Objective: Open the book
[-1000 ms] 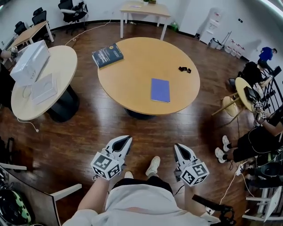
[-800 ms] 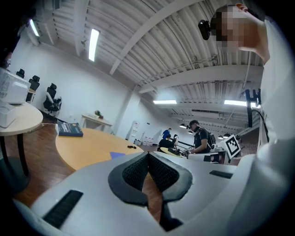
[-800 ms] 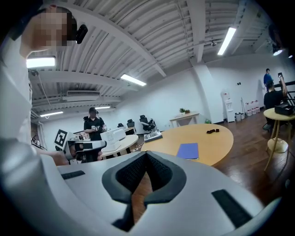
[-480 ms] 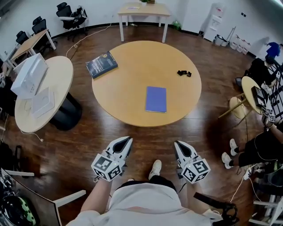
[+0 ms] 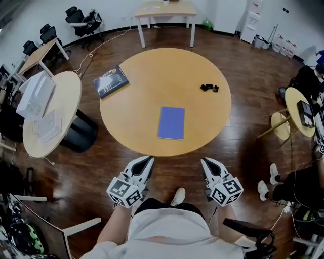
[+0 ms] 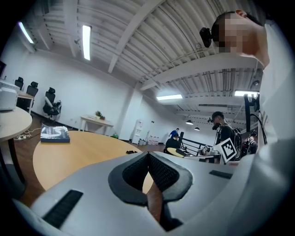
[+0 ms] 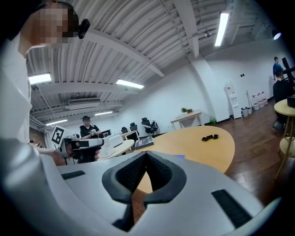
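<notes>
A closed blue book (image 5: 171, 122) lies flat on the round wooden table (image 5: 147, 66), toward its near edge. A dark hardcover book (image 5: 111, 81) lies closed at the table's far left rim, also in the left gripper view (image 6: 54, 133) and the right gripper view (image 7: 144, 143). My left gripper (image 5: 147, 161) and right gripper (image 5: 206, 163) hover side by side just short of the table's near edge, both pointing at it. Each is shut and holds nothing, as the left gripper (image 6: 148, 154) and right gripper (image 7: 146, 154) show. A sliver of the blue book (image 7: 179, 156) peeks over the right jaws.
A small black object (image 5: 208, 87) lies on the table's right part. A second round table (image 5: 66, 91) with a white box (image 5: 35, 93) stands to the left. A rectangular table (image 5: 164, 9) is behind, a small round table (image 5: 298, 101) and seated people to the right. My shoe (image 5: 176, 196) is on the wood floor.
The table and both books have come closer in the head view. Both grippers now sit just before the near edge, still shut and empty.
</notes>
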`<state>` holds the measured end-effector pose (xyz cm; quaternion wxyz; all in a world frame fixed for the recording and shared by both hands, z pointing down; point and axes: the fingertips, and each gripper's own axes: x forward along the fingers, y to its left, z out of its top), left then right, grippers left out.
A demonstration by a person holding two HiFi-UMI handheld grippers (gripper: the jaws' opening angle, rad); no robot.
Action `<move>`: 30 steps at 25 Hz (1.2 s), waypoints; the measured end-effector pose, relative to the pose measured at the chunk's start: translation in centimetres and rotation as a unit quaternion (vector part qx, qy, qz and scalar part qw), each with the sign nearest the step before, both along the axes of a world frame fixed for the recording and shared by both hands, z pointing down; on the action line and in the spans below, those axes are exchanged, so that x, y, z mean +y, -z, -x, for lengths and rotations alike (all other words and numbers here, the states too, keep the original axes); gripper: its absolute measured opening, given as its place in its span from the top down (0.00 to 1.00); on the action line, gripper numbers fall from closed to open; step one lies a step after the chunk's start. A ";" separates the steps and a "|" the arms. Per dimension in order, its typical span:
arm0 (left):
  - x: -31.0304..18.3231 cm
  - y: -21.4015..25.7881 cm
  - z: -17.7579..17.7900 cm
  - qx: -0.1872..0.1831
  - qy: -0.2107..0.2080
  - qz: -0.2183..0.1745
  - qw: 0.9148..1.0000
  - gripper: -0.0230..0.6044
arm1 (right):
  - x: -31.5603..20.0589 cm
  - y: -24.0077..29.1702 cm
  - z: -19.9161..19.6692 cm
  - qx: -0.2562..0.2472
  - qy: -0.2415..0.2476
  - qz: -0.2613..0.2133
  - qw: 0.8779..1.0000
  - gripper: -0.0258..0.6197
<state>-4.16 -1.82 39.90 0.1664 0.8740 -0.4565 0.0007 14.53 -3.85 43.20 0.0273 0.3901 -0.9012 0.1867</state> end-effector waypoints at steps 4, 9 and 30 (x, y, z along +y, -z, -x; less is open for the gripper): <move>-1.3 -0.4 -1.8 -0.005 -0.001 0.015 1.000 0.95 | -1.5 -1.0 -1.5 -0.012 0.001 0.017 1.000 0.96; -2.9 -0.9 -1.9 -0.010 0.000 0.017 1.000 0.95 | -3.2 -2.0 -1.2 -0.014 0.004 0.030 0.999 0.96; -13.0 -2.7 9.0 0.029 -0.082 0.002 0.996 0.95 | -9.8 0.6 10.0 0.056 -0.047 0.007 0.997 0.96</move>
